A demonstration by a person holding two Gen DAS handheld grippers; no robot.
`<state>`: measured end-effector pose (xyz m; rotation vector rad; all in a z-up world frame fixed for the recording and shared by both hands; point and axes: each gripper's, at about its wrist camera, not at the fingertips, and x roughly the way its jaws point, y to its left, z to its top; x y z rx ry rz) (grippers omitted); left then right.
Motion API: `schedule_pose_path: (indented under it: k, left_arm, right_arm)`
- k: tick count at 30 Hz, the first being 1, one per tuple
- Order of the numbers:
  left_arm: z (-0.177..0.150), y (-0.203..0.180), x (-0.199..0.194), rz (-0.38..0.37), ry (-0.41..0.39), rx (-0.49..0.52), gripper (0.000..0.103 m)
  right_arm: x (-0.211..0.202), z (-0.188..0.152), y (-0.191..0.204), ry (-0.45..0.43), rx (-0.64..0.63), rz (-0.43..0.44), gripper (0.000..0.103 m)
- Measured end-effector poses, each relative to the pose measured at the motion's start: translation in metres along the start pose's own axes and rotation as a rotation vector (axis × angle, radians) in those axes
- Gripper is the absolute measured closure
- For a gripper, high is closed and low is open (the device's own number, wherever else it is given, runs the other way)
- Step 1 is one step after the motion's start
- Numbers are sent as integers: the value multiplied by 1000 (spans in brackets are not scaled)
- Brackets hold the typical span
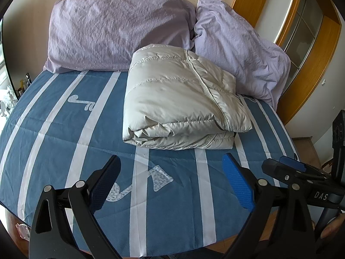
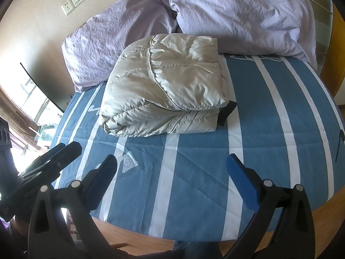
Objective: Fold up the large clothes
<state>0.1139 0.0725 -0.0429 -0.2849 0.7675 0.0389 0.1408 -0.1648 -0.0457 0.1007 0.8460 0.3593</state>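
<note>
Jacket [image 1: 183, 99] folded, one; pillows two; left gripper [image 1: 172, 183], right gripper [image 2: 172, 185] spread wide, empty.

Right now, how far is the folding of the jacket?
Done: the jacket lies folded in a compact bundle on the bed, in front of the pillows. In hand: nothing; the left gripper and right gripper are both open and apart from it. Left: perhaps tucking in the dark bit that sticks out at its right edge.
</note>
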Motion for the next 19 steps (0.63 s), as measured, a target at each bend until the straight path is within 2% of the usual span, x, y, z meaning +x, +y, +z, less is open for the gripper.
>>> schedule_pose_path:
  k: [19]
  left_arm:
    - [-5, -4, 3, 3, 9, 4, 7]
  right_arm:
    - [0, 1, -2, 0, 2, 0, 2]
